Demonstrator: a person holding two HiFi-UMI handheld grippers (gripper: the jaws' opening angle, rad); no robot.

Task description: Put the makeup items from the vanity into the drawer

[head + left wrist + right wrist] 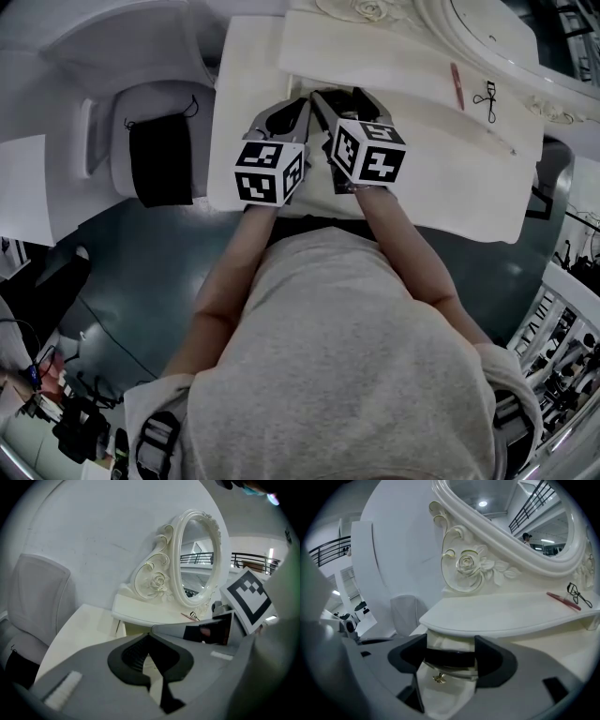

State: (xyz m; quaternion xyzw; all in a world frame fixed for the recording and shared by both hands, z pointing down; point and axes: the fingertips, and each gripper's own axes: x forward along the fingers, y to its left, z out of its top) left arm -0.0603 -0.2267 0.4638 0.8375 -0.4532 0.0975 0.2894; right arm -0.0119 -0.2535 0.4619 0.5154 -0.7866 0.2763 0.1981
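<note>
A red pencil (457, 86) and a black eyelash curler (487, 98) lie on the cream vanity's raised shelf (394, 56), to the right of both grippers. My right gripper (345, 96) is open and faces the small drawer front (449, 670) under that shelf. The drawer's gold knob (438, 678) shows low between the jaws, untouched, with a dark slit above it. The pencil (562, 599) and curler (579, 595) also appear far right in the right gripper view. My left gripper (302, 103) is just left of the right one, shut and empty, over the vanity top (84, 625).
An oval ornate mirror (487, 28) stands at the back of the shelf. Left of the vanity is a white chair (141, 103) with a black bag (161, 161) on it. A white sheet (23, 187) lies further left. My body is close against the vanity's front edge.
</note>
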